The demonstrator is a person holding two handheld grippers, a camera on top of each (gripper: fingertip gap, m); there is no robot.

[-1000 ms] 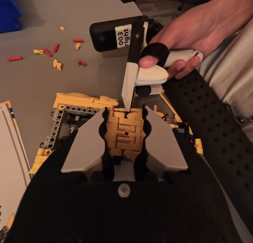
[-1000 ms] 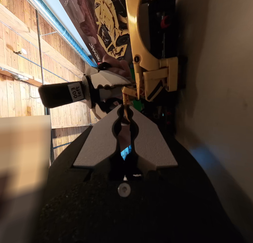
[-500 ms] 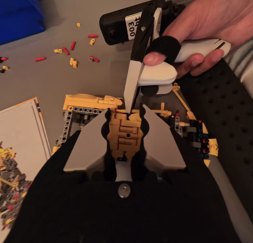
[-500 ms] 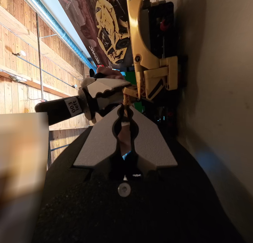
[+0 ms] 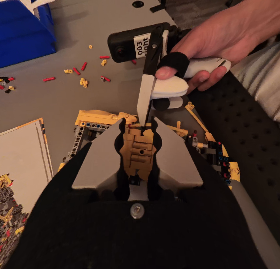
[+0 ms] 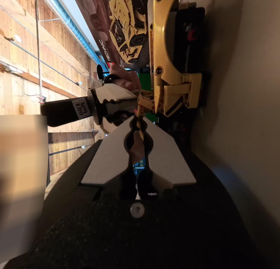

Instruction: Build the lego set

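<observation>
- The half-built yellow lego car (image 5: 106,121) is lying on the grey table (image 5: 106,27), near its front edge, with a black pegboard mat (image 5: 242,125) just to its right.
- The car's middle is a blocky yellow section (image 5: 138,152) of smooth, rounded studless bricks, with a grey holed beam frame (image 5: 77,140) running along its left side and a black strip with blue and red pins (image 5: 221,158) on its right.
- The left gripper (image 5: 138,124) is reaching in low over the car, its two grey wedge-shaped fingers (image 5: 100,158) with wavy black inner edges closing against either side of the yellow section and gripping it.
- The right gripper (image 6: 138,119) is coming down almost vertically from above, held in a person's hand (image 5: 212,49) whose thumb is sitting in a black fabric loop.
- From its own camera its fingers are nearly together, pinching a thin yellow rod (image 6: 140,125) that is sticking out toward the car body.
- In the left wrist view its white tips are touching down at the far end of the yellow section, beside a small red pin end (image 5: 129,125).
- Loose red pins (image 5: 48,79) and small yellow connectors (image 5: 83,82) are lying scattered across the table farther back.
- An instruction booklet (image 5: 22,155) is lying flat to the left of the car, and a blue bin (image 5: 22,34) is standing at the far left.
- In the right wrist view the set's box (image 6: 121,27), showing a yellow car, is standing behind the model.
</observation>
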